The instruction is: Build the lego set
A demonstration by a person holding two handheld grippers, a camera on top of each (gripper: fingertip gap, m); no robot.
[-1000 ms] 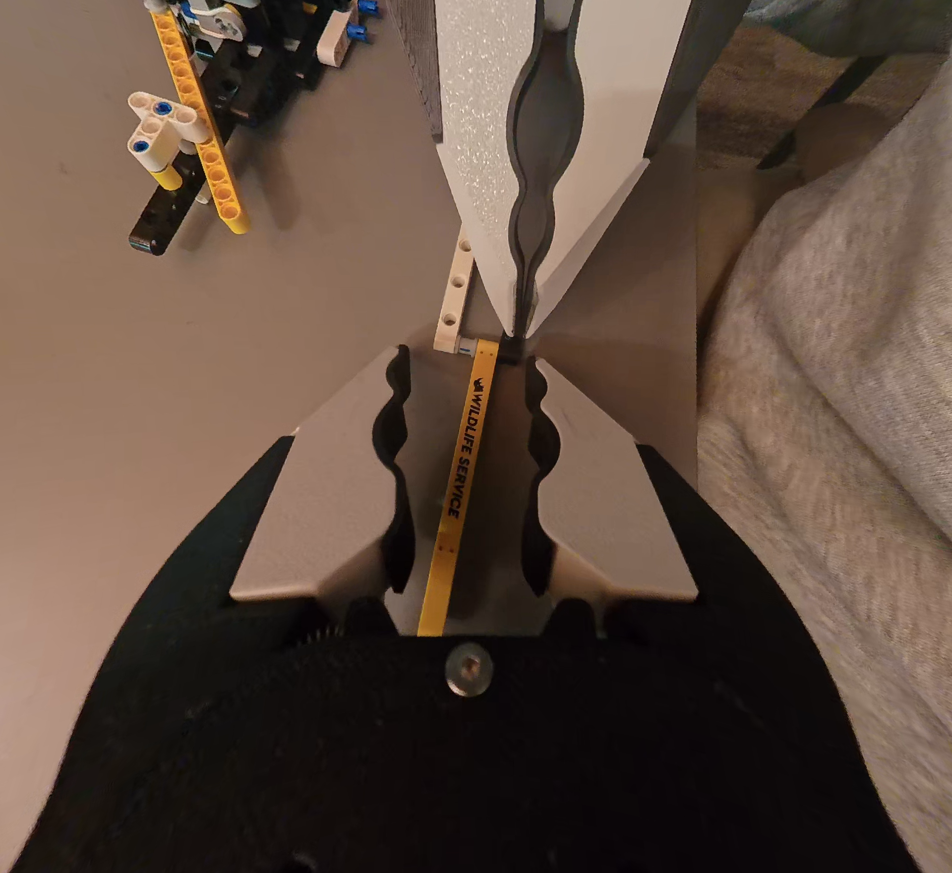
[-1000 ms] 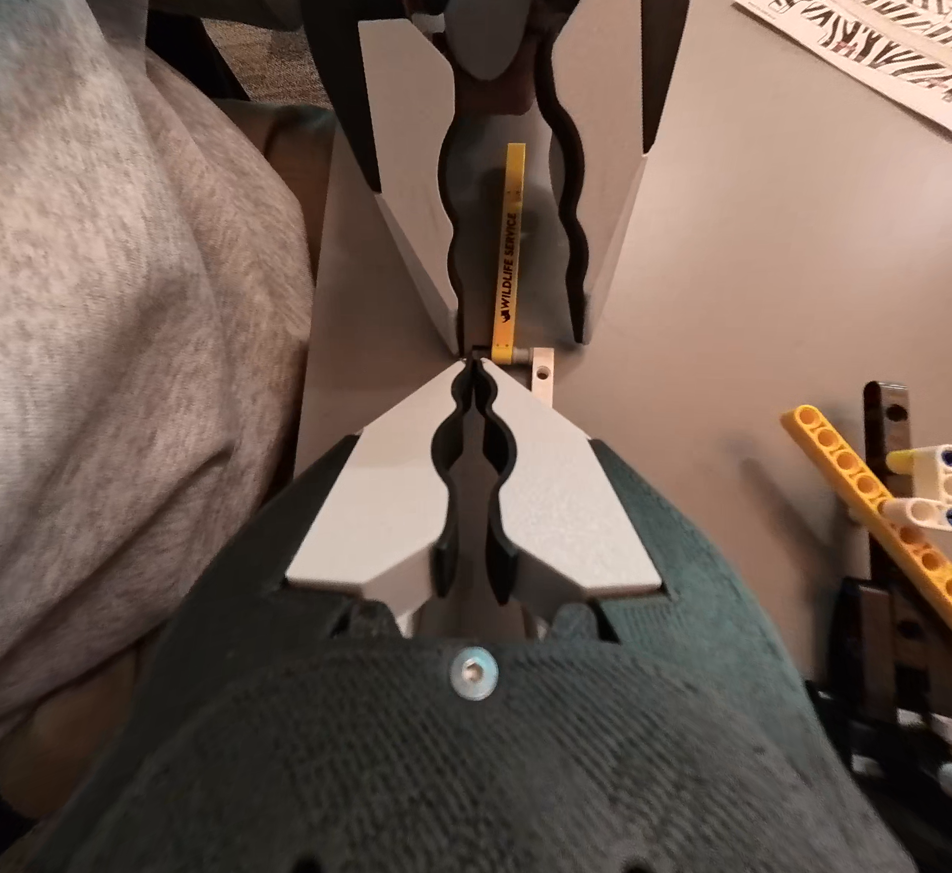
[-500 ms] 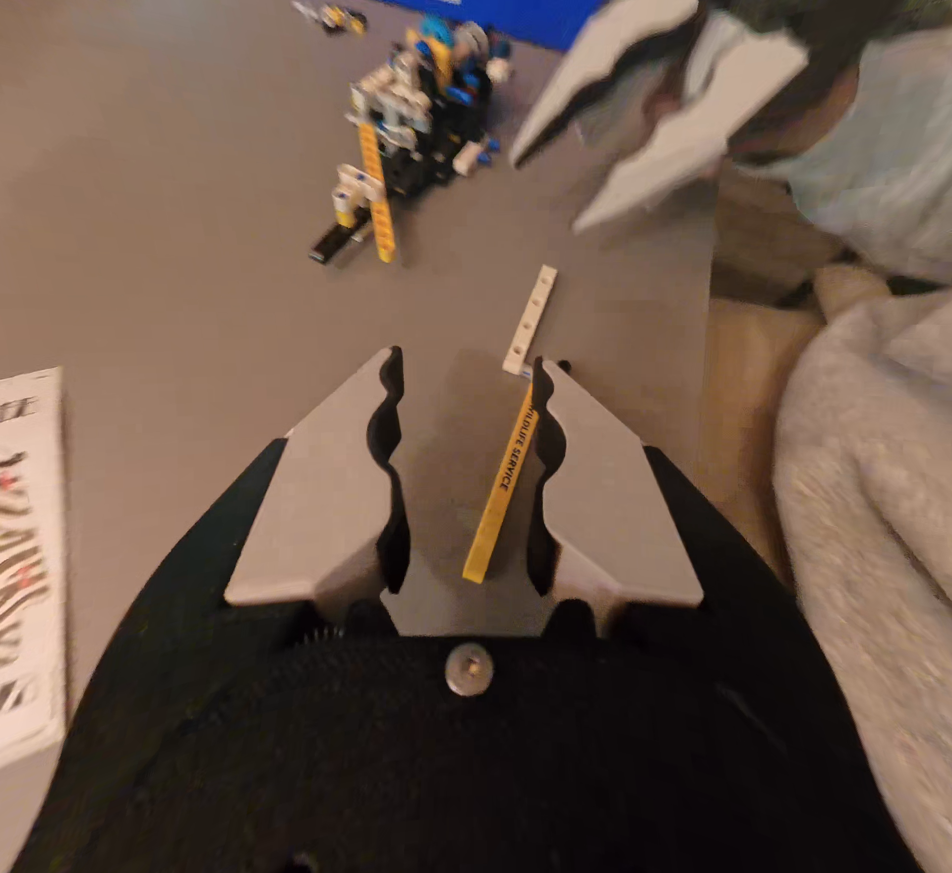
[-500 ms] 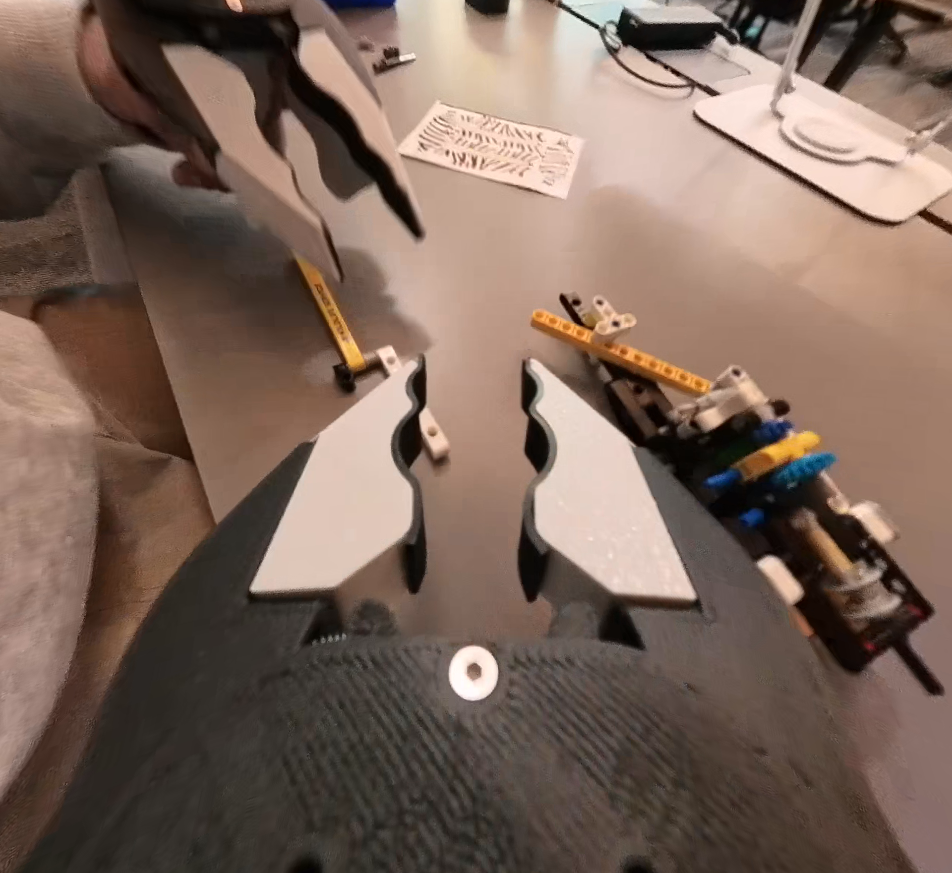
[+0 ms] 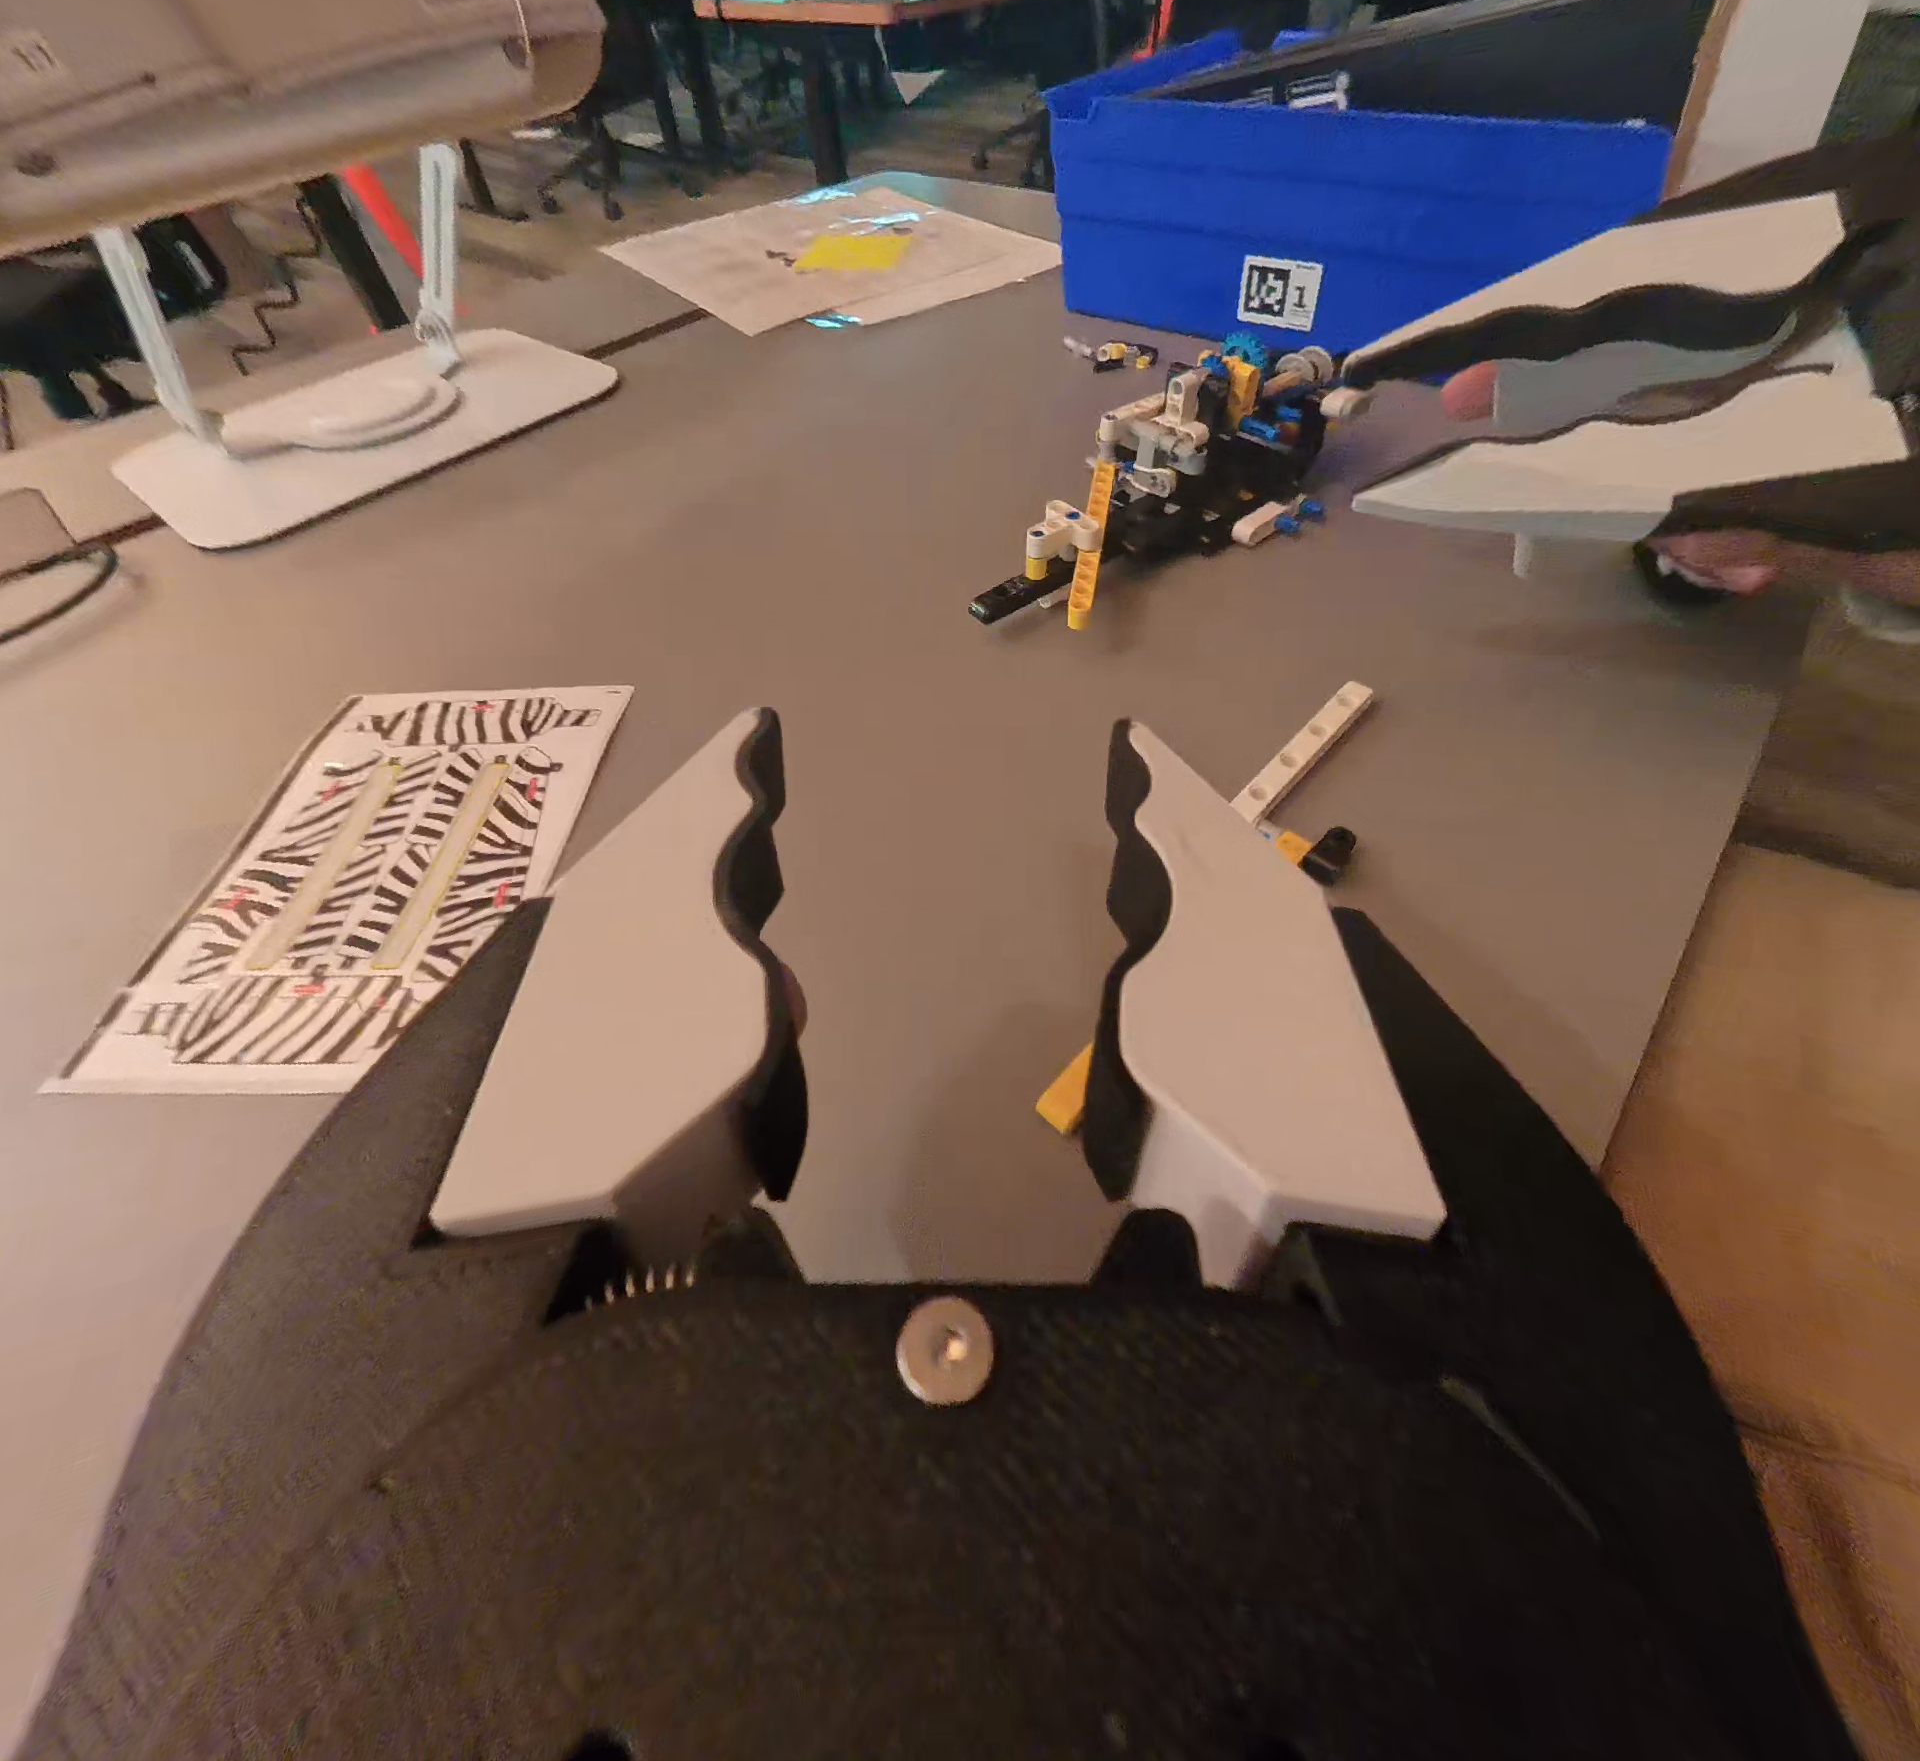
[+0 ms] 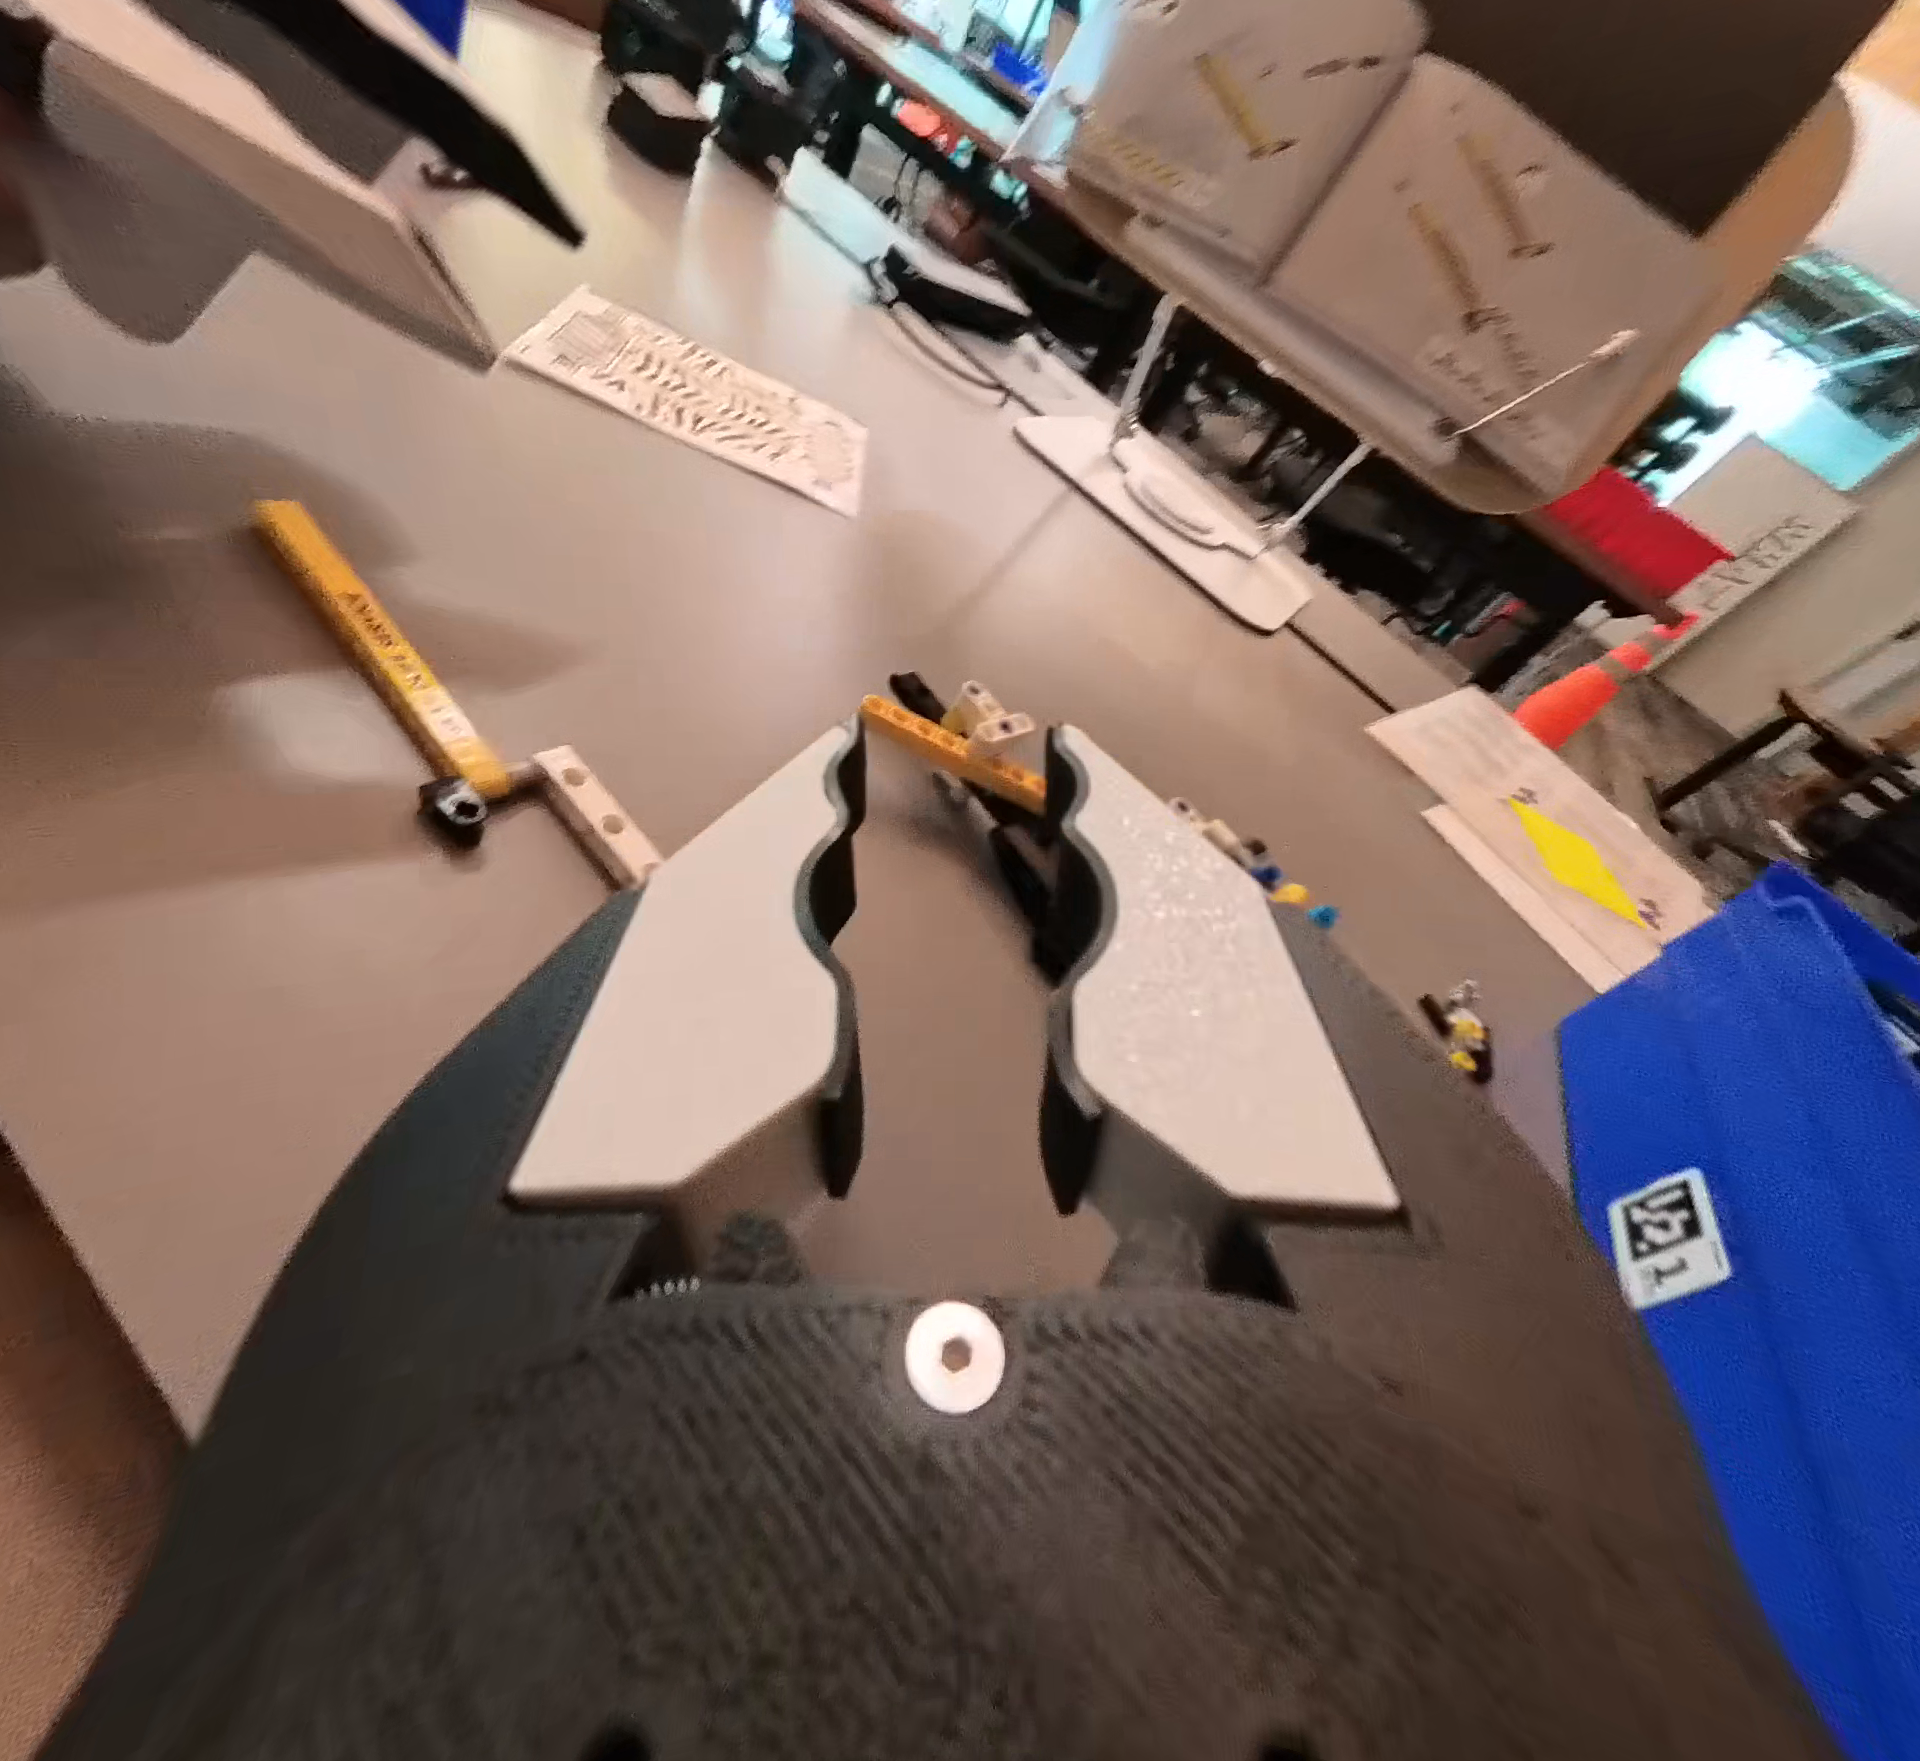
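The small joined piece, a yellow beam (image 6: pixel 379 646) pinned at its end to a white beam (image 6: pixel 592 812) through a black connector (image 6: pixel 454 805), lies flat on the grey table (image 5: pixel 727 568), with nothing gripping it. A second ago the right gripper (image 6: pixel 951 745) was pinched shut at that joint while the left gripper (image 5: pixel 940 735) straddled the yellow beam; both have since lifted clear. My reading is that the joint has just been pressed home and the piece set down as finished.

The left gripper hangs above the piece, jaws wide apart and empty. The right gripper, jaws also parted and empty, now points past the piece at the half-built model (image 5: pixel 1174 475), which stands beyond the piece, toward the blue bin (image 5: pixel 1351 184).

Left of the piece lies a zebra-striped sticker sheet (image 5: pixel 353 890). A few loose small parts (image 6: pixel 1460 1031) sit between the model and the bin. The next step is probably fetching the model or another part to mate with this piece.
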